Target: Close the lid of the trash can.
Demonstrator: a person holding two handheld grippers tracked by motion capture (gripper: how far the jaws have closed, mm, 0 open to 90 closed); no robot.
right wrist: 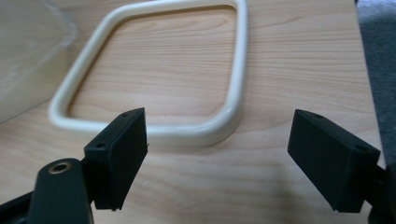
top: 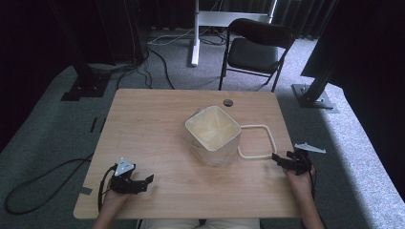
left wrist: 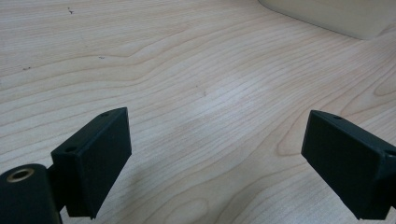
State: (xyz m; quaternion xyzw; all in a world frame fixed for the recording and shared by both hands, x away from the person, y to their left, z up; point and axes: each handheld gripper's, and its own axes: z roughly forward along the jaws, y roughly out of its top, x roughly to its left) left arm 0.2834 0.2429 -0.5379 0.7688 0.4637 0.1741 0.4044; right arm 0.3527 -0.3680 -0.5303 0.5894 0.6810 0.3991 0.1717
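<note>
Between the wide-spread jaws of the right gripper [right wrist: 217,158]: bare wood, nothing pinched, with the near corner of the cream ring [right wrist: 154,133] lying just ahead of the tips. Seen from above, right gripper [top: 285,161] low at the table's right side, tips close to the ring [top: 258,141] but, as far as can be told, not touching.

Flat on the table [top: 153,124], that ring: a rounded-square hoop beside the cream bin [top: 213,135], one side close against the bin's wall. Looks like moulded plastic, so probably light, stiff and rather slick, liable to skid along the wood or tip up if nudged rather than pinched. Best hold, by this view: across the near rail or just off the rounded corner, one jaw inside the hoop and one outside, pads square on the straight stretch rather than the curve. Thin rail lying low, so jaw tips nearly down on the wood before closing.

Further left, left gripper [top: 128,181] resting near the front edge, well apart from the bin; jaws [left wrist: 215,158] gaping over plain tabletop, holding nothing.
</note>
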